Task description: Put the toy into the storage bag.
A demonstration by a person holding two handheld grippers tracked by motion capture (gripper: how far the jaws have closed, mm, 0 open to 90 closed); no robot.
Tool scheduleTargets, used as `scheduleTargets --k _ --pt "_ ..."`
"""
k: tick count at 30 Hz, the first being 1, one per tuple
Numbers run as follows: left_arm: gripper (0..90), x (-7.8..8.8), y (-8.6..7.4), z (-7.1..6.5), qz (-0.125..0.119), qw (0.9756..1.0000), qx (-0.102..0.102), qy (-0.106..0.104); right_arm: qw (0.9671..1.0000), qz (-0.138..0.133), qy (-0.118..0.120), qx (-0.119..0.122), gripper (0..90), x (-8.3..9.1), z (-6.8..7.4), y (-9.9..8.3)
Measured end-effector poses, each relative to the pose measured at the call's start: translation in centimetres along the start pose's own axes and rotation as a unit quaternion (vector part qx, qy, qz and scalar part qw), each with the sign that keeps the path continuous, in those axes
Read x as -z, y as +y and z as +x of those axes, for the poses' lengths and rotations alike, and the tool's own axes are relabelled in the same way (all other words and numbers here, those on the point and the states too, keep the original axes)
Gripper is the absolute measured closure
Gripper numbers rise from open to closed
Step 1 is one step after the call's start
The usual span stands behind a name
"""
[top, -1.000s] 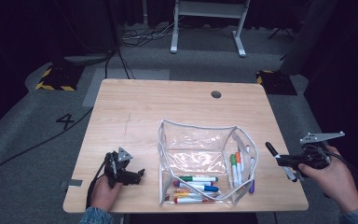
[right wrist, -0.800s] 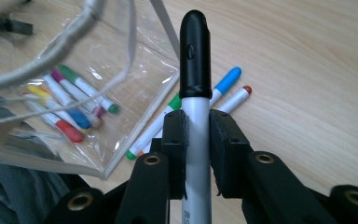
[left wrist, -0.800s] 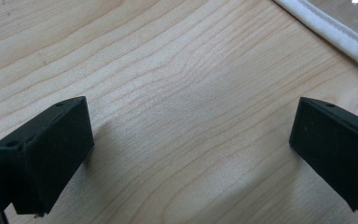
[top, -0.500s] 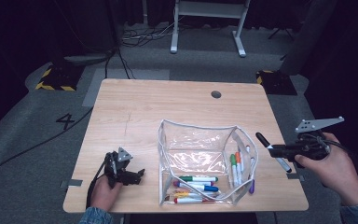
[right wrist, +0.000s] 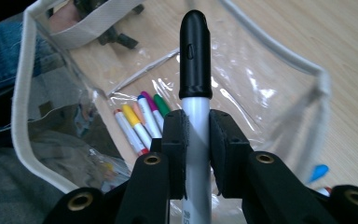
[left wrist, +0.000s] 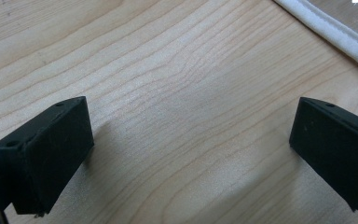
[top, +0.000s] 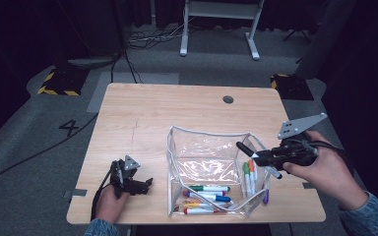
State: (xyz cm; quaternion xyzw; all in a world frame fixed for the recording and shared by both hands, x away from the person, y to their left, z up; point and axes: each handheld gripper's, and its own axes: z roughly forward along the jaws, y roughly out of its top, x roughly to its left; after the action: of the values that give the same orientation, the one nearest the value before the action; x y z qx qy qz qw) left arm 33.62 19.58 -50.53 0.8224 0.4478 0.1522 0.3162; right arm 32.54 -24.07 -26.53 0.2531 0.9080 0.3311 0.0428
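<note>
A white "4" (top: 71, 128) is painted on the grey floor left of the pale, wood-grained table (top: 177, 113); the right gripper (right wrist: 196, 130) pinches a white-barrelled marker with a glossy black cap (right wrist: 195, 56), held above the open mouth of a clear plastic pouch (top: 209, 147) edged in white fabric piping; coloured markers (top: 209, 189) lie inside it; the left gripper (left wrist: 191, 140) rests on bare wood near the pouch, its blocky matte jaws wide apart.
</note>
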Motion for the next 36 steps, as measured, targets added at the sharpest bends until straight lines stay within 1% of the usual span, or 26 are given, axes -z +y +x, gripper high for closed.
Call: scheduleTargets --k 5,7,13,18,20,26,29,36 --pt "0.0 0.0 0.0 0.0 0.001 1.0000 0.002 0.000 0.9991 0.018 0.014 0.036 77.0 -1.8 1.8 1.7" --pt "0.0 0.0 0.0 0.0 0.002 1.0000 0.001 0.000 0.9985 0.025 0.020 0.045 77.0 -2.3 2.3 2.3" --pt "0.0 0.0 0.0 0.0 0.002 1.0000 0.001 0.000 0.9958 0.042 0.030 0.076 77.0 -3.9 3.5 4.0" --pt "0.0 0.0 0.0 0.0 0.002 1.0000 0.001 0.000 0.9932 0.055 0.046 0.092 77.0 -5.2 4.3 5.2" --pt "0.0 0.0 0.0 0.0 0.002 1.0000 0.001 0.000 0.9920 0.060 0.054 0.097 77.0 -5.9 4.5 5.5" --pt "0.0 0.0 0.0 0.0 0.002 1.0000 0.000 0.000 0.9892 0.074 0.067 0.108 77.0 -7.7 5.0 6.1" --pt "0.0 0.0 0.0 0.0 0.002 1.0000 0.001 0.000 0.9873 0.082 0.071 0.116 76.9 -8.6 5.1 6.3" --pt "0.0 0.0 0.0 0.0 0.002 1.0000 0.001 0.000 0.9837 0.109 0.081 0.117 76.9 -10.7 4.9 5.9"
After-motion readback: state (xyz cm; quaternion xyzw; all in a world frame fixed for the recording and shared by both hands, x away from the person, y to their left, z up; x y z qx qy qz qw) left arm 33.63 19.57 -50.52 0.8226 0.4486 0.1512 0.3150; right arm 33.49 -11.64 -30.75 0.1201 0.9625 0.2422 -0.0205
